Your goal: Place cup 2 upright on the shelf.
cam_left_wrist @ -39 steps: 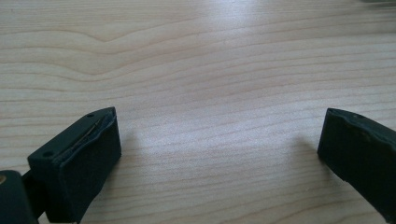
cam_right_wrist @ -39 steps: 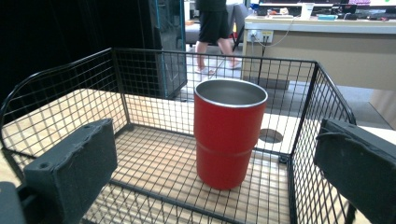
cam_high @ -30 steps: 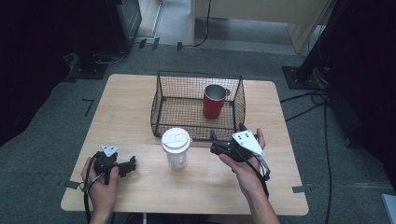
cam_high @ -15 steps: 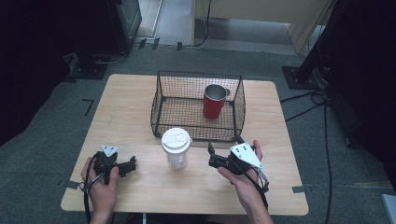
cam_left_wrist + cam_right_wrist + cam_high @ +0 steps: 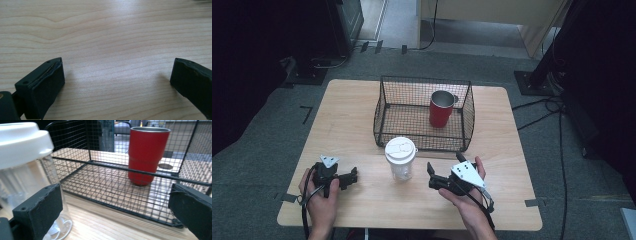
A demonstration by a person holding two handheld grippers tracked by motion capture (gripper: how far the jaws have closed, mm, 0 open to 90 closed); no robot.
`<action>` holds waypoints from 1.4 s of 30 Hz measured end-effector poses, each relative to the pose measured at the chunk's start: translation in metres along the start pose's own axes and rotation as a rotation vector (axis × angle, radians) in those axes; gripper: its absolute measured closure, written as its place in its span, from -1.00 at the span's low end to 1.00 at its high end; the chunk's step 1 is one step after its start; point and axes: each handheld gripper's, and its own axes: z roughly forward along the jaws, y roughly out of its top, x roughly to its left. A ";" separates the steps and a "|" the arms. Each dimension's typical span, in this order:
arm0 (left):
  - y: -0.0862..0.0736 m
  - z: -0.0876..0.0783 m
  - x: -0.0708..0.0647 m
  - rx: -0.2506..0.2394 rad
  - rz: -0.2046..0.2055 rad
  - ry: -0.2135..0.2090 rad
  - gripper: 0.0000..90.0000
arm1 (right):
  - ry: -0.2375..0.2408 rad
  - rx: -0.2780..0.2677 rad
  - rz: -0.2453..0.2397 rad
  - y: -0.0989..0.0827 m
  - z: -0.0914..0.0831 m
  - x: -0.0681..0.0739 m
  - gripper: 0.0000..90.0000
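A clear plastic cup with a white lid stands on the wooden table, just in front of a black wire basket. Inside the basket, at its right side, a red metal cup stands upright. My right gripper is open, low over the table just right of the clear cup and apart from it. In the right gripper view the clear cup stands beside the left jaw, and the red cup is behind the basket's mesh. My left gripper rests open near the front left, holding nothing.
In the left gripper view the gripper faces bare wood. Bare tabletop lies left of the basket and along the front edge. Beyond the table are grey floor, cables and dark stands.
The right gripper has drawn back toward the table's near edge and slightly left, ending level with the clear cup. The left gripper has stayed still.
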 end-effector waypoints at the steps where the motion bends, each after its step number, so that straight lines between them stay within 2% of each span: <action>1: 0.000 0.000 0.000 0.000 0.000 0.000 -1.00 | 0.000 0.000 0.000 0.000 0.000 0.000 -1.00; 28: 0.000 0.000 0.000 -0.001 -0.001 0.000 -1.00 | 0.146 0.021 -0.033 -0.012 0.011 0.045 -1.00; 42: 0.000 0.000 0.000 -0.002 -0.001 0.000 -1.00 | 0.190 0.010 -0.051 -0.008 0.022 0.064 -0.96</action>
